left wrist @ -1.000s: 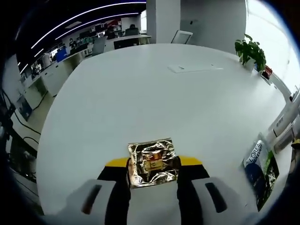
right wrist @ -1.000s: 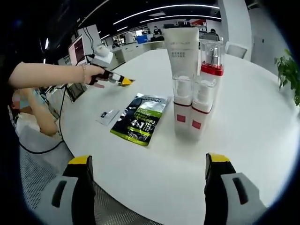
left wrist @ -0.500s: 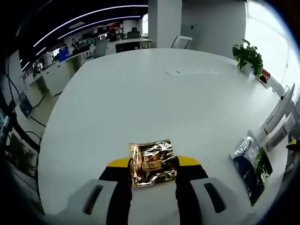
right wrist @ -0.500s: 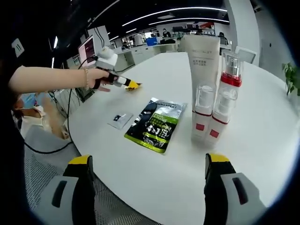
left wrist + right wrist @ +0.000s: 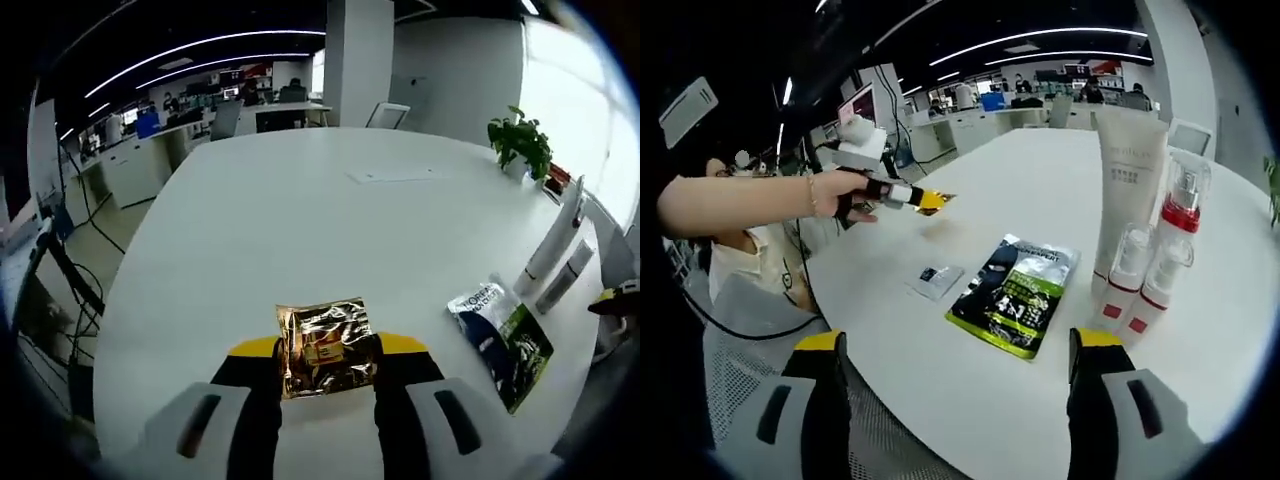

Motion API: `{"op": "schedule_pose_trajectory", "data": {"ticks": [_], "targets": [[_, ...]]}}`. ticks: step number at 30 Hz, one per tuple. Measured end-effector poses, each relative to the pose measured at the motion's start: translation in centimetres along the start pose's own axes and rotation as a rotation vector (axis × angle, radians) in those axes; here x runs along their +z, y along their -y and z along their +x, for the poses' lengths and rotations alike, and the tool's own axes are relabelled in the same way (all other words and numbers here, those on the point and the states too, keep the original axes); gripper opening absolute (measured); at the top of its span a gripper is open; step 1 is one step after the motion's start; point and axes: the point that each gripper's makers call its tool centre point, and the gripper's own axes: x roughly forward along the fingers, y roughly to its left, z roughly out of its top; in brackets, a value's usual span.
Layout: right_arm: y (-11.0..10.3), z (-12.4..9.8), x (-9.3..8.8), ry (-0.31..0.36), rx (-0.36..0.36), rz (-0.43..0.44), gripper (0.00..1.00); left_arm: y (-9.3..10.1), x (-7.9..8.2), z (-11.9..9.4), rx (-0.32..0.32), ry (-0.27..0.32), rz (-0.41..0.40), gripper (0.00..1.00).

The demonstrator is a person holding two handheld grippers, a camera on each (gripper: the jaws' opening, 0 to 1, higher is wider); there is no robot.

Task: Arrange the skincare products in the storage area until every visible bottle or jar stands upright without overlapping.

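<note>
Small sachet (image 5: 936, 281) print too small to read.

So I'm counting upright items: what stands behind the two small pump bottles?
Behind the pump bottles stand a tall white tube and a red-collared pump bottle; the front pair hides their bases.

Left gripper view: low over the white counter (image 5: 300, 220), facing along it toward the office, green sachet (image 5: 505, 335) and bottles (image 5: 555, 260) at 3 o'clock; right gripper view: off the counter's edge, facing inward, same sachet (image 5: 1015, 295) and bottles (image 5: 1145, 285) near centre.
</note>
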Motion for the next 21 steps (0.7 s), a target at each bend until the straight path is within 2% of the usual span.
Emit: {"op": "schedule_pose_trajectory", "data": {"ticks": [6, 12, 17, 21], "targets": [[-0.7, 0.1, 2.0, 0.050, 0.024, -0.024, 0.84, 1.2, -1.0, -2.9, -0.010, 0.048, 0.006, 0.32], [-1.9, 0.7, 3.6, 0.091, 0.073, -0.043, 0.77, 2.4, -1.7, -5.3, -0.015, 0.068, 0.028, 0.32], [-2.9, 1.3, 5.3, 0.127, 0.104, -0.051, 0.71, 4.4, -1.2, -7.8, -0.028, 0.107, 0.050, 0.32], [-3.3, 1.6, 6.8, 0.163, 0.117, -0.058, 0.68, 5.0, -1.3, -9.2, -0.028, 0.127, 0.085, 0.32]]}}
